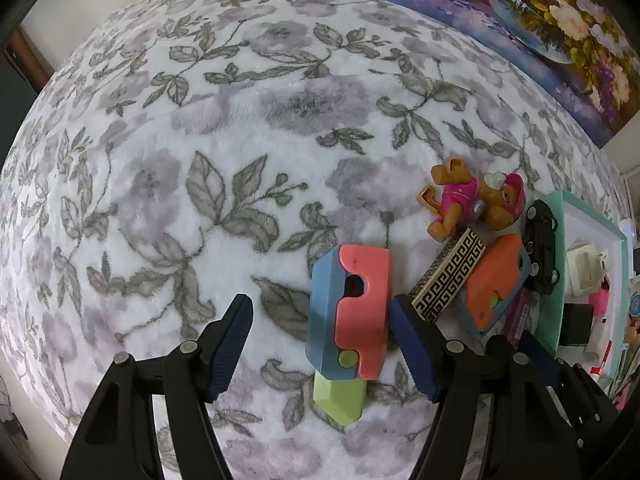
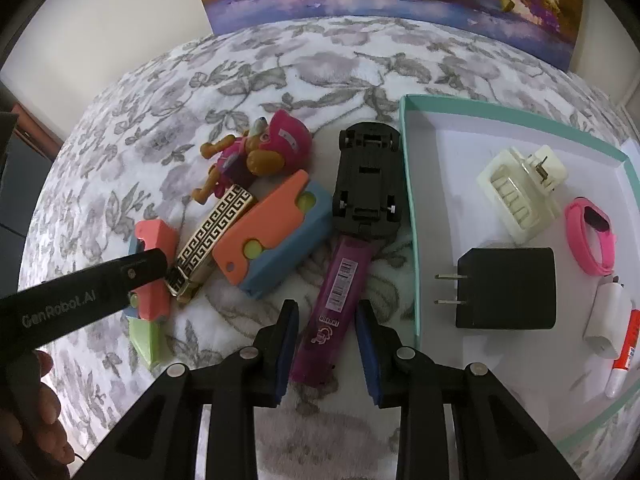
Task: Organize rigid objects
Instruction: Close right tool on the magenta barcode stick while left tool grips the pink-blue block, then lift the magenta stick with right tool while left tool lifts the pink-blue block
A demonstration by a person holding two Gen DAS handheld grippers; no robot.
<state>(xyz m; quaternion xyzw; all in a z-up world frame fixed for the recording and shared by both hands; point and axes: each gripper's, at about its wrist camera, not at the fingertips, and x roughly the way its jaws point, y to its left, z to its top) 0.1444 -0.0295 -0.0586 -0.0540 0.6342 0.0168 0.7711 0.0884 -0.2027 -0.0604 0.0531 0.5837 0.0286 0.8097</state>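
A pink and blue toy knife (image 1: 352, 312) with a green blade lies on the flowered blanket. My left gripper (image 1: 322, 344) is open around it: the right finger (image 1: 412, 348) is at its edge and the left finger (image 1: 232, 348) stands well apart. In the right wrist view, my right gripper (image 2: 328, 346) is shut on the lower end of a purple stick (image 2: 340, 292) with a barcode label, which lies flat beside the teal tray (image 2: 408, 200). The left gripper's finger (image 2: 148, 268) reaches across the pink toy (image 2: 154, 240) there.
An orange and blue toy (image 2: 276, 232), a gold-patterned bar (image 2: 216, 236), a dog figure (image 2: 256, 152) and an upturned black toy car (image 2: 368, 176) crowd the blanket. The tray holds a cream hair clip (image 2: 520, 188), black plug (image 2: 508, 288) and pink band (image 2: 592, 236).
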